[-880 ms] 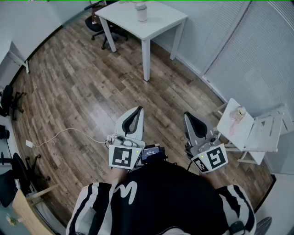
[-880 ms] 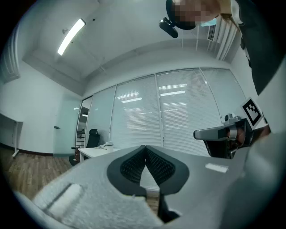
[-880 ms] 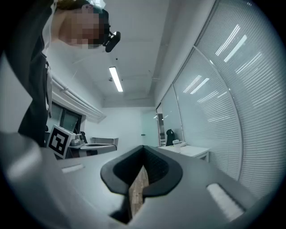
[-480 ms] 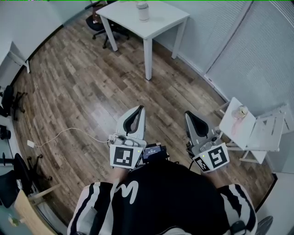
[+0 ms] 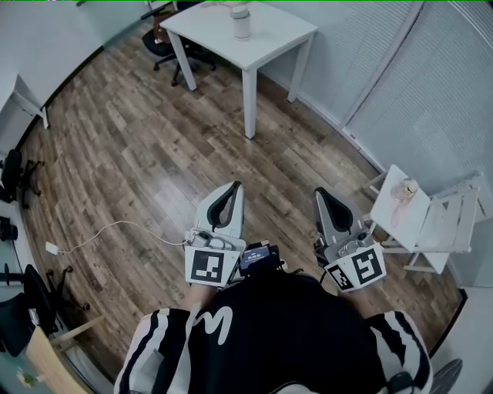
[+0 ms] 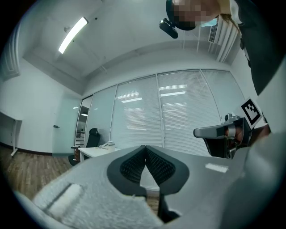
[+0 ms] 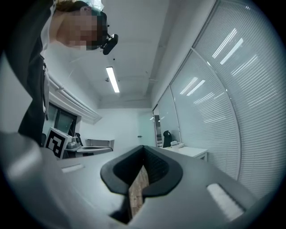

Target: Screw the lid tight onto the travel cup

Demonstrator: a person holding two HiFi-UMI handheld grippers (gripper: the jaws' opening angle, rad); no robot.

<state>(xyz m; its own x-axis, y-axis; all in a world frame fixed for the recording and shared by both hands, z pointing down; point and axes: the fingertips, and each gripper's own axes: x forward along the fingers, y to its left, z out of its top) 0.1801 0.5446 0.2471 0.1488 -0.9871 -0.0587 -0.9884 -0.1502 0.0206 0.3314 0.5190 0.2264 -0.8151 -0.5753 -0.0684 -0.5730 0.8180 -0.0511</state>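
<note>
**Markings.** The cube on each gripper carries a black-and-white square marker. The cup shows too small for any label to be read.

**Left gripper** [image 5: 231, 191]. It is held close in front of the person's black-and-white top [image 5: 269, 331], over the floor. The claw is closed tip to tip, with nothing between the pads.

**Travel cup** [image 5: 241, 21]. It stands upright on the white table [image 5: 269, 35] at the far side of the room, long axis vertical, top end up. It is well apart from both grippers. Whether the lid is seated cannot be told.

**Right gripper** [image 5: 319, 194]. It is level with the left one. Its claw is likewise closed and empty.

**Room.**
- The wood-plank floor [image 5: 139, 146] carries a white cable [image 5: 115, 224] at the left.
- A black office chair [image 5: 163, 42] stands beside the table.
- A white folding chair [image 5: 431, 227] stands at the right, near the slatted blinds [image 5: 439, 100].
</note>
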